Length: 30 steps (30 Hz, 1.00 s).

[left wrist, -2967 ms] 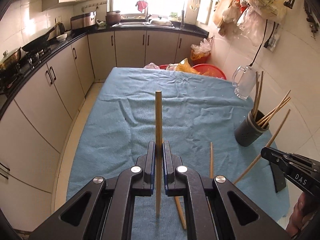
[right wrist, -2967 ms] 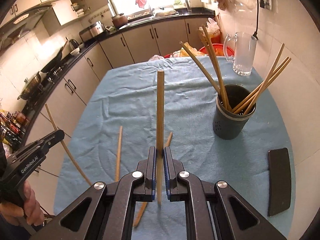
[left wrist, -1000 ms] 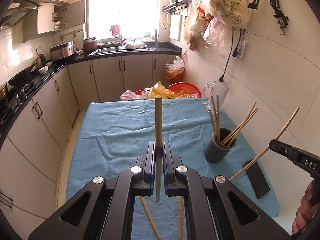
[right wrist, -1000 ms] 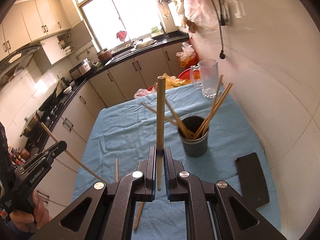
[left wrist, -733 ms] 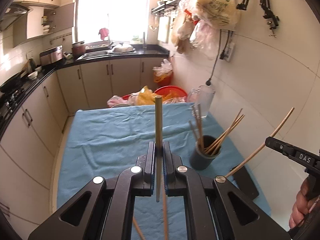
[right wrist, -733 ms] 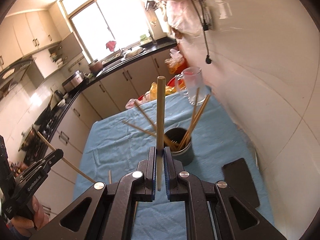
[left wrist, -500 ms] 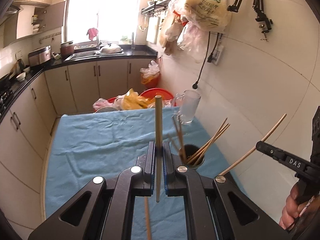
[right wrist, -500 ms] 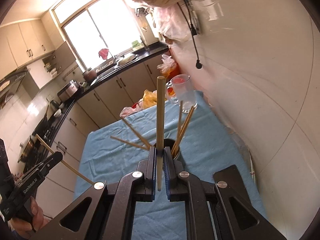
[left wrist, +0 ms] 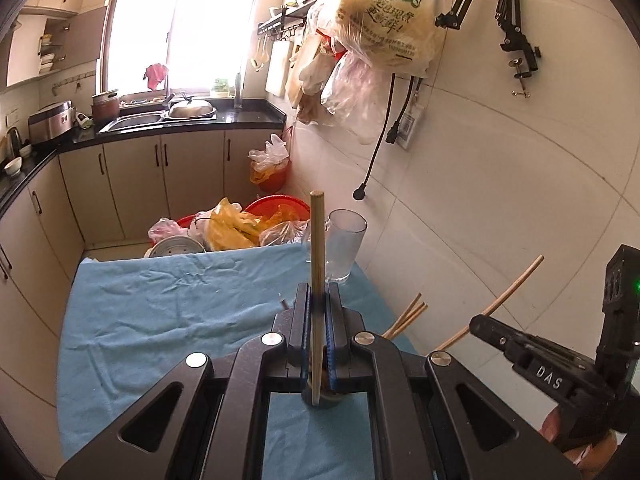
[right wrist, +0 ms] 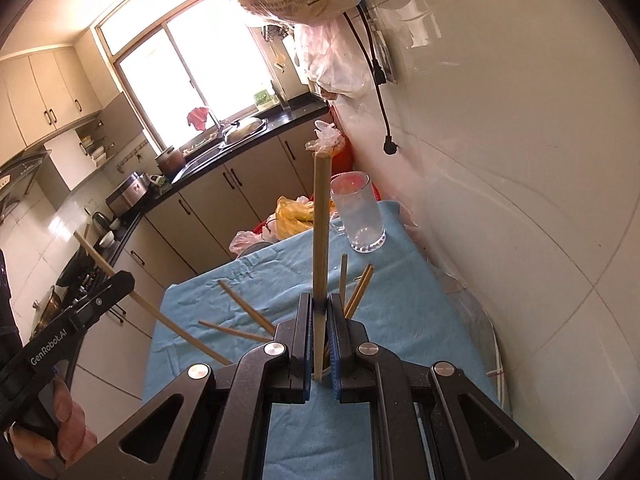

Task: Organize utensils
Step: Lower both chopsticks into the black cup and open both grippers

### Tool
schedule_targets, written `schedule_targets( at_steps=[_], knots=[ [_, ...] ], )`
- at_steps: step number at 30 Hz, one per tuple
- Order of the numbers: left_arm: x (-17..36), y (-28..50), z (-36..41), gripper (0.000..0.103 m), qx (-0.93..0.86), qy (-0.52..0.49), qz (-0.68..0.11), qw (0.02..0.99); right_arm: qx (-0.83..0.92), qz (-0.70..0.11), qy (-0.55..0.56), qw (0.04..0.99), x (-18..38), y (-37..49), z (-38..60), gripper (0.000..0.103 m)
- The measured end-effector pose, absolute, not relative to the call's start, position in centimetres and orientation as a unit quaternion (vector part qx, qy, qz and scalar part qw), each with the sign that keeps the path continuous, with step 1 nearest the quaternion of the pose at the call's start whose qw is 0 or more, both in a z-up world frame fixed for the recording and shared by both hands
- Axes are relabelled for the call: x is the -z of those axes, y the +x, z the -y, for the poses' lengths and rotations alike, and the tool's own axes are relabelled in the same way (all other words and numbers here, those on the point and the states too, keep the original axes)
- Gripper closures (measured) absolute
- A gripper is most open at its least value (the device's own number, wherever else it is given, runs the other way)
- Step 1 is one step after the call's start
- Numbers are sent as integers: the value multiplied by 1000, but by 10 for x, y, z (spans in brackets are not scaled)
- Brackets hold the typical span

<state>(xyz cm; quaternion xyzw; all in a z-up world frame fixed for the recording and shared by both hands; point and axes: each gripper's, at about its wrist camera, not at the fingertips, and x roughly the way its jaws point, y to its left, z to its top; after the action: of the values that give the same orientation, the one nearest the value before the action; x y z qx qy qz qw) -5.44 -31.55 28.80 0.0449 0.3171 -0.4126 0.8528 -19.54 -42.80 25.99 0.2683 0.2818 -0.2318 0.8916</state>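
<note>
- Left wrist view: the left gripper [left wrist: 318,312] has its jaws closed on a single chopstick [left wrist: 317,248], which stands upright between the pads and pokes out above and below them.
- Under the jaws, mostly hidden by the gripper body, sits the dark utensil holder [left wrist: 322,400]; the chopstick's lower end shows just over its rim, and two stored chopsticks [left wrist: 405,315] fan out to the right.
- The holder stands on a table covered with a blue cloth [left wrist: 160,304], near a clear glass mug [left wrist: 343,250] at the wall-side far corner.
- At right, the right gripper [left wrist: 478,326] grips a second chopstick [left wrist: 508,295] angled upward.
- Right wrist view: the right gripper [right wrist: 319,312] is clamped on its chopstick [right wrist: 321,236], held upright over the holder, which is almost entirely hidden.
- Stored chopsticks [right wrist: 244,306] splay left and right of the jaws.
- At left, the left gripper [right wrist: 120,283] grips its chopstick [right wrist: 168,322] on a slant.
</note>
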Motion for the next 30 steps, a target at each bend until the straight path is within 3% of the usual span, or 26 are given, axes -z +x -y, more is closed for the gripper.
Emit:
schedule_targets(
  at_steps=[30],
  knots=[
    [-208,-26,363,96,381,76,-368,844,227,-362,260,866,-186,-134,457,96]
  ],
)
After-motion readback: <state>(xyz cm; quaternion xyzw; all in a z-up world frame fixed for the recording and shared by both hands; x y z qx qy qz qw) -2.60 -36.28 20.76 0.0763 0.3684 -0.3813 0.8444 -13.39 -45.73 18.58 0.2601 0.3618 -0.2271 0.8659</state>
